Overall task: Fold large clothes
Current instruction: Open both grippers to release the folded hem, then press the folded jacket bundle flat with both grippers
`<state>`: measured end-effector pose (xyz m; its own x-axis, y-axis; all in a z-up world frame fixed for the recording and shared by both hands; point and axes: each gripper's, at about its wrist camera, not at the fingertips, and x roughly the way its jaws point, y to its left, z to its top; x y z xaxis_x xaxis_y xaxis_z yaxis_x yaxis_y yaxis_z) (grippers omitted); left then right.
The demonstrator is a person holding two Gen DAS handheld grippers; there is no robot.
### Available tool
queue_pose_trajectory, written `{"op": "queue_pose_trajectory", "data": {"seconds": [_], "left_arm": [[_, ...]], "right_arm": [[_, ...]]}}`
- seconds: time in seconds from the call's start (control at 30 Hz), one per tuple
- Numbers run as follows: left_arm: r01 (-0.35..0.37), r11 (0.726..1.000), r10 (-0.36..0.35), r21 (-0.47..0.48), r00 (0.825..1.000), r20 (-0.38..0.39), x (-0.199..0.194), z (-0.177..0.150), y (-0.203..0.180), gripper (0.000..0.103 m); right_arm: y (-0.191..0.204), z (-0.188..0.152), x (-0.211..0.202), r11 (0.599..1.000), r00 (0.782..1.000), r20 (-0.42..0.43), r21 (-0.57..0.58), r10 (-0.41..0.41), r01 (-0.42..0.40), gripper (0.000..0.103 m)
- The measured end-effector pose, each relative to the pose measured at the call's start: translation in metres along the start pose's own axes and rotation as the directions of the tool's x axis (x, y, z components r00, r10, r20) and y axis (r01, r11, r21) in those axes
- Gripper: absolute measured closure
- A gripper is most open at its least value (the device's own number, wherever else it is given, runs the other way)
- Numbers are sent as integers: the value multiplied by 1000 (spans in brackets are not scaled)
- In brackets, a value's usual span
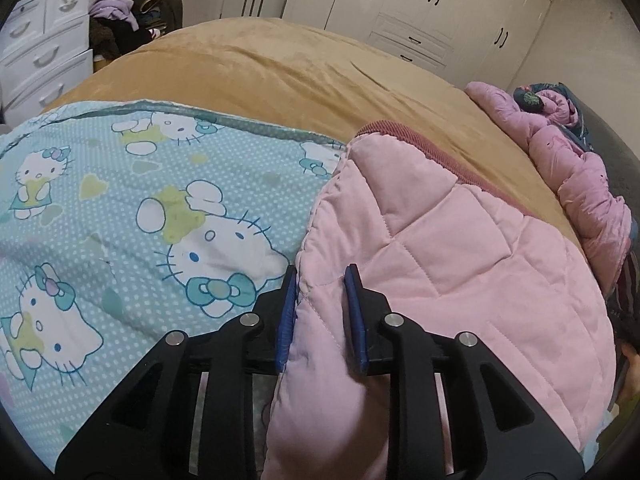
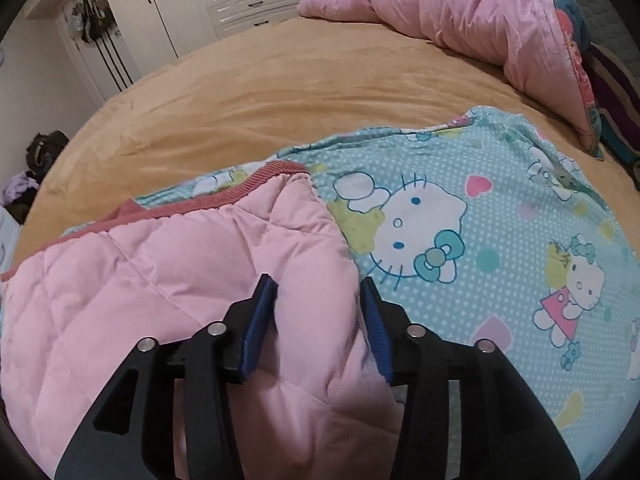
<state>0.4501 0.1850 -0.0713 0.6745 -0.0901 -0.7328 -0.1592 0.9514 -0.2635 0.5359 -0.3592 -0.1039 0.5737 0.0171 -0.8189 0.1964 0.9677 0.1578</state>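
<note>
Pink jacket [image 1: 420, 248] lies partly folded on the cartoon sheet [image 1: 120, 208]; both tongs [image 1: 320, 280] [image 2: 318, 292] parted, straddling its edges, gripping nothing; more folds remain.

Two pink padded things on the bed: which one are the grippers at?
The smooth quilted pink jacket with the corduroy trim, lying on the cartoon-cat sheet. The crumpled pink quilt lies at the far edge.

Left gripper [image 1: 321, 276] and right gripper [image 2: 318, 286], black linkage arms, silver pivot screws, ribbed blue pads [image 1: 288, 312]
</note>
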Motion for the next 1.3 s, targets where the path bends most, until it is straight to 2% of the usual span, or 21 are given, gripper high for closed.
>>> {"op": "queue_pose_trajectory", "data": {"seconds": [0.07, 0.1, 0.13, 0.17, 0.23, 0.3, 0.37, 0.43, 0.5, 0.67, 0.83, 0.97, 1.13, 1.2, 1.3], "left_arm": [[-9, 1000, 9, -4, 1000, -8, 1, -1, 1, 80], [-18, 1000, 18, -14, 1000, -6, -1, -1, 2, 72], [-26, 999, 25, -43, 1000, -6, -6, -2, 7, 65], [-18, 997, 18, -73, 1000, -3, -11, -2, 12, 63], [0, 995, 2, -98, 1000, 13, -24, -3, 18, 59], [-11, 997, 14, -82, 999, 31, -38, -4, 15, 56], [-26, 999, 29, -47, 998, 61, -58, -3, 7, 47], [-41, 999, 43, -16, 995, 94, -77, -1, -4, 20], [-45, 999, 44, 6, 991, 124, -95, 0, -13, 9], [-39, 995, 24, 91, 987, 160, -135, -4, -50, 9], [-1, 983, -33, 182, 983, 181, -158, -30, -84, 9], [5, 972, -44, 234, 986, 162, -154, -61, -107, 9], [-42, 955, 10, 295, 994, 110, -127, -94, -127, 9], [-51, 954, 32, 295, 997, 71, -111, -104, -128, 9], [-36, 957, 33, 288, 999, 15, -92, -115, -124, 9]], "right_arm": [[1, 0, -3, 1000, 1000, -5, -4, -18, 18, 53], [-1, 0, -8, 1000, 1000, -5, 10, -30, 30, 48], [-4, 0, -16, 999, 999, 3, 31, -40, 40, 32], [-8, -1, -24, 998, 999, 19, 49, -26, 25, 24], [-15, -4, -47, 995, 997, 59, 86, 51, -56, 24], [-17, -7, -69, 991, 991, 91, 89, 94, -102, 21], [-15, -10, -93, 988, 983, 129, 68, 127, -136, 16], [-10, -14, -122, 982, 968, 182, 42, 172, -182, 8], [-4, -22, -144, 976, 955, 211, 12, 208, -215, 6], [21, -46, -188, 962, 928, 254, -88, 273, -259, 5], [60, -90, -211, 955, 920, 292, -212, 263, -206, 5], [93, -127, -208, 941, 928, 283, -302, 243, -154, 6], [110, -148, -182, 936, 951, 255, -341, 176, -82, 10], [108, -153, -167, 941, 961, 235, -331, 147, -62, 10], [96, -157, -136, 962, 982, 147, -262, 115, -74, 10]]}}
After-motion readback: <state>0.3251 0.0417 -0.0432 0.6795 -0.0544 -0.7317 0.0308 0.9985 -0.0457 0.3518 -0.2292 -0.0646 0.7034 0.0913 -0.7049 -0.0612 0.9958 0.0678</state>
